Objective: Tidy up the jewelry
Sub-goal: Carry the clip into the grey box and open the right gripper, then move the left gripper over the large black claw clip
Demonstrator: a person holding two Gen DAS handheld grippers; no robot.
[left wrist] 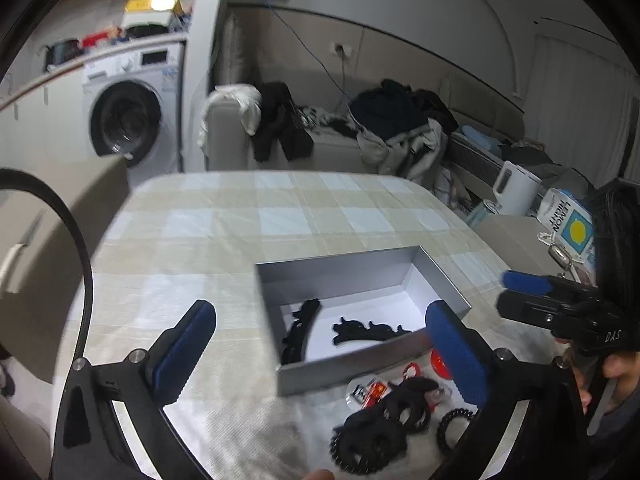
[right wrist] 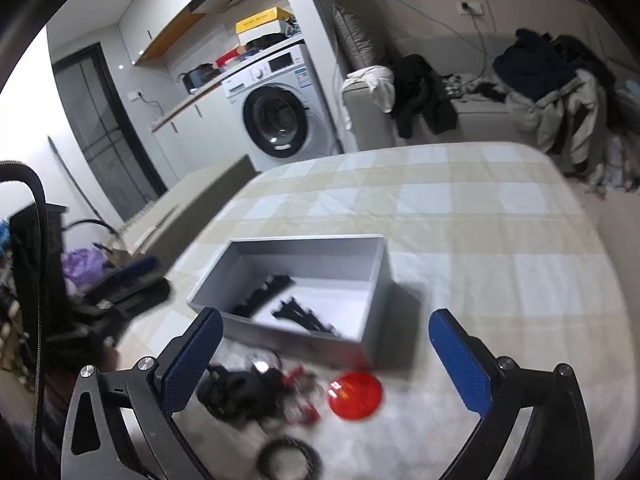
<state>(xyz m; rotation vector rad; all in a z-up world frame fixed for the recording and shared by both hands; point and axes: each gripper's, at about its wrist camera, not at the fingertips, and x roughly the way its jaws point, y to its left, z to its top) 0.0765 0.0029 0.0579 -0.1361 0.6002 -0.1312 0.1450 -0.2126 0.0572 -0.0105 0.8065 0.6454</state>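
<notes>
An open grey box [left wrist: 340, 274] [right wrist: 288, 246] sits on the checked tablecloth and holds two black hair pieces [left wrist: 362, 330] [right wrist: 298, 314]. In front of it lies a pile of accessories: black scrunchies [left wrist: 384, 420] [right wrist: 240, 394], a black coil hair tie [left wrist: 454, 426] [right wrist: 288, 458], small red and clear pieces [left wrist: 370, 392] [right wrist: 300, 396] and a red disc [right wrist: 354, 396] [left wrist: 440, 364]. My left gripper [left wrist: 324, 348] is open and empty above the box's near edge. My right gripper [right wrist: 326, 360] is open and empty above the pile.
The table [left wrist: 240, 216] [right wrist: 460, 208] has bare cloth beyond and beside the box. A washing machine [right wrist: 276, 108], a sofa with clothes [left wrist: 380, 120] and a white kettle [left wrist: 516, 188] stand off the table. The right gripper shows at the right edge in the left wrist view [left wrist: 560, 304].
</notes>
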